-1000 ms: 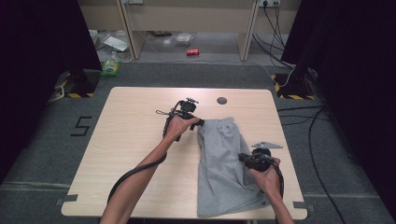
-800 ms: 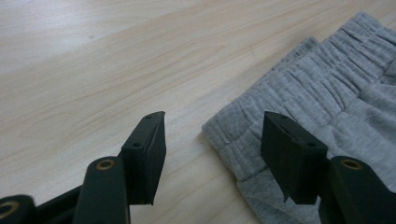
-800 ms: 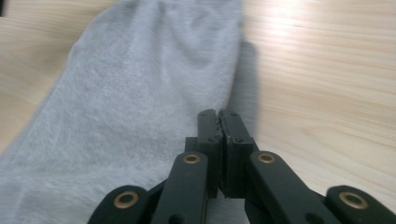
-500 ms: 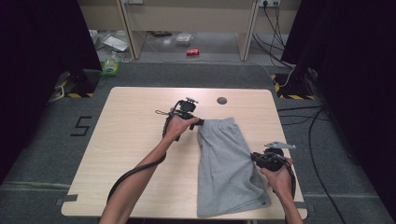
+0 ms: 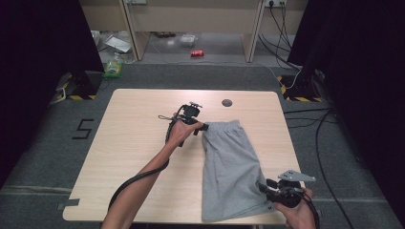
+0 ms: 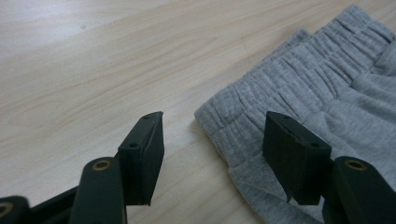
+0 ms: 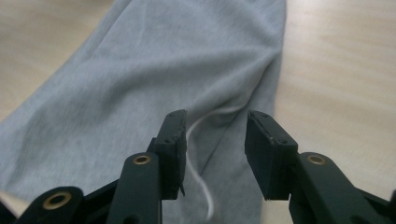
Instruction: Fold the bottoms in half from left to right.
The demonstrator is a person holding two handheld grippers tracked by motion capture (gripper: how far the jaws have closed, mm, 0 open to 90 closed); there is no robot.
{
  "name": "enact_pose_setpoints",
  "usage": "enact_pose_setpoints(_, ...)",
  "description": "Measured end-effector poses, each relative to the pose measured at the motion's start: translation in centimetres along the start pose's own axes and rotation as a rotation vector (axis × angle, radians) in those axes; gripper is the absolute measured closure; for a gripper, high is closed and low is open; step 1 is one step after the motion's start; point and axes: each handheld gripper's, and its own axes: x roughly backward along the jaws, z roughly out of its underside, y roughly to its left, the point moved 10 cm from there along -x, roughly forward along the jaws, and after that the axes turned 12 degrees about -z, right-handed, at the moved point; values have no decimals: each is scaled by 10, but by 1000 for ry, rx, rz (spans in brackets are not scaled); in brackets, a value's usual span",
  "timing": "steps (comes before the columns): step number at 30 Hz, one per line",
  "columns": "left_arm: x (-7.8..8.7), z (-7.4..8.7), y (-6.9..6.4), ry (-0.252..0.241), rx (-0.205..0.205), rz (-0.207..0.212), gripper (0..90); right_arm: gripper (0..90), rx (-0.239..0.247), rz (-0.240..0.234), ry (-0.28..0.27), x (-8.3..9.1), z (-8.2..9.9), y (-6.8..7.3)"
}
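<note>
We are working grey shorts point(image 5: 229, 167) laid flat on the right half of the table point(image 5: 133, 157), waistband toward 12 o'clock, leg hems toward 6. Left gripper point(image 5: 203, 128) is sitting at the waistband's 9 o'clock corner; in the left gripper view its fingers point(image 6: 144, 154) are standing released, straddling that corner point(image 6: 219, 121) without pinching it. Right gripper point(image 5: 263, 189) is hovering at the hem's 3 o'clock edge near the table's front; its fingers point(image 7: 175, 149) are also parted, empty, with a white drawstring point(image 7: 201, 140) lying on the cloth between them.

We are judging this as the gripping step before a fold or a straightening. Next move is calling for both pairs of fingers to lower and clench on cloth, left on the waistband corner, right on the hem edge, catching all layers.
</note>
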Motion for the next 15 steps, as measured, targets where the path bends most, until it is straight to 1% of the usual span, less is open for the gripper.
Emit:
enact_pose_setpoints(1, -1, 1, 1, 1, 3, -3, 383, 580, 2, -11, 4, 1, 3, 2)
enact_pose_setpoints(4, -3, 1, 3, -1, 20, 1, 381, 584, 30, -14, 13, 1, 8, 6)
enact_pose_setpoints(6, -4, 2, 4, -3, 19, 1, 381, 590, 29, -27, 13, 1, 10, 9)
enact_pose_setpoints(9, -3, 2, 4, -8, 23, -4, 382, 582, 42, -40, -9, 4, 8, 13)
enact_pose_setpoints(11, -3, 2, 4, -6, 20, -5, 384, 594, 52, -39, -3, 5, 8, 15)
enact_pose_setpoints(12, -3, 3, 4, -7, 20, -5, 384, 632, 65, -37, 3, 4, 8, 14)
enact_pose_setpoints(13, -3, 3, 4, -7, 21, -5, 386, 674, 70, -38, 21, 3, 11, 14)
enact_pose_setpoints(15, -3, 3, 4, -6, 22, -5, 387, 771, 58, -41, 40, 1, 15, 13)
